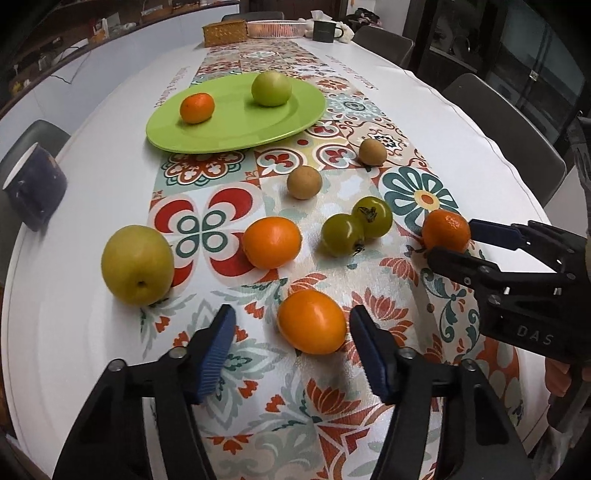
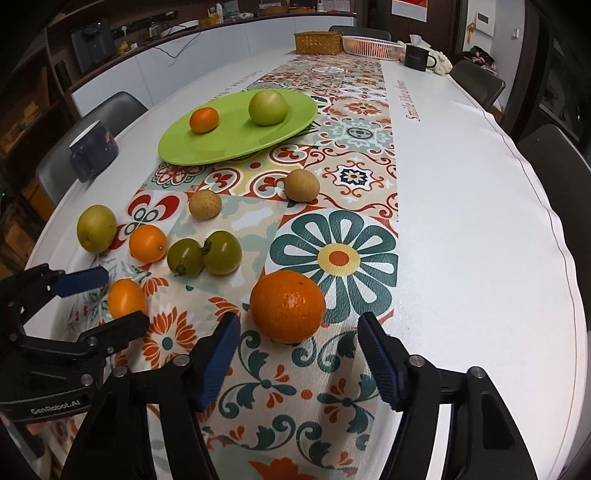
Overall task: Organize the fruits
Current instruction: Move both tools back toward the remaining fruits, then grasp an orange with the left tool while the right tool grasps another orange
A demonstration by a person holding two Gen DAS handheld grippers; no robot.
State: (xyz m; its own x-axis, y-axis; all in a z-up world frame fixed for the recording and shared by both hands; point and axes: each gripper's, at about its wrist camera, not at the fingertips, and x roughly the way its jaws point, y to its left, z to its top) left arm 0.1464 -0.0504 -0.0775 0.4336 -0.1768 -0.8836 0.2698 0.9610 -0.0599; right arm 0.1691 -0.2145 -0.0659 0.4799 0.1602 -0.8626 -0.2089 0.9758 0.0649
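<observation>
My left gripper (image 1: 293, 332) is open and points down at a smooth orange fruit (image 1: 312, 321) that lies between its blue pads; the left pad stands clear of it. My right gripper (image 2: 297, 334) is open around a dimpled mandarin (image 2: 288, 306), with a gap on both sides. Each gripper also shows in the other's view: the right gripper (image 1: 452, 240) and the left gripper (image 2: 125, 295). Farther back, a green plate (image 1: 236, 129) holds a small mandarin (image 1: 197, 107) and a green apple (image 1: 271, 88).
On the patterned runner lie a yellow-green pear (image 1: 137, 266), an orange (image 1: 271, 242), two green tomatoes (image 1: 343, 234) and two brown round fruits (image 1: 304, 182). A dark mug (image 1: 35, 188) stands at the left table edge. A wicker box (image 1: 224, 34) and a white basket (image 1: 277, 28) sit at the far end.
</observation>
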